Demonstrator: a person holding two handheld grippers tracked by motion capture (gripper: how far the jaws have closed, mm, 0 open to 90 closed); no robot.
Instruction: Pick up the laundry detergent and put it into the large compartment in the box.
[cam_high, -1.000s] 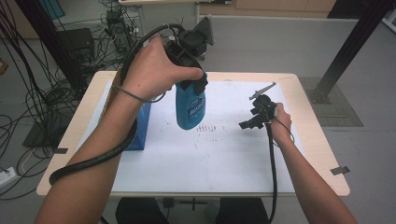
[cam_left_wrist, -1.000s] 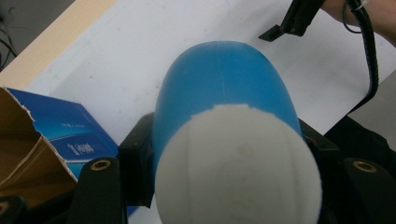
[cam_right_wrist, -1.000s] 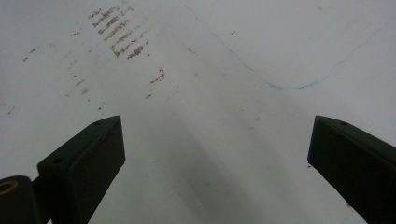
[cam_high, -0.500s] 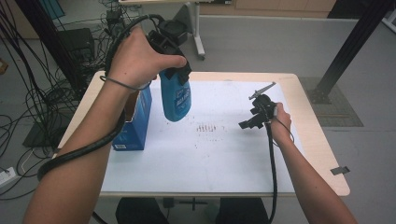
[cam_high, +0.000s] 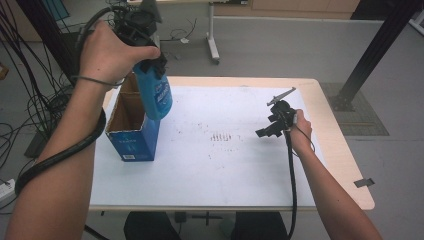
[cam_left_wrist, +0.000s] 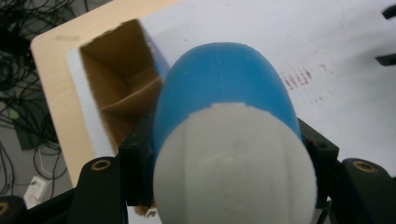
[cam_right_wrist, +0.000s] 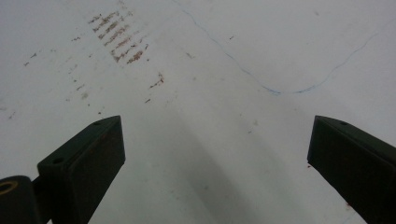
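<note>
A smooth blue plastic finish with a slight sheen is noted on the bottle (cam_high: 156, 95); its white cap (cam_left_wrist: 236, 168) appears matt, though blurred at close range. Raw brown corrugated cardboard is seen inside the box (cam_high: 131, 131), with a printed blue, faintly glossy outside. The table (cam_high: 330, 135) is edged in pale wood laminate and covered by a matt white sheet (cam_high: 225, 165), scuffed brown in places.
</note>
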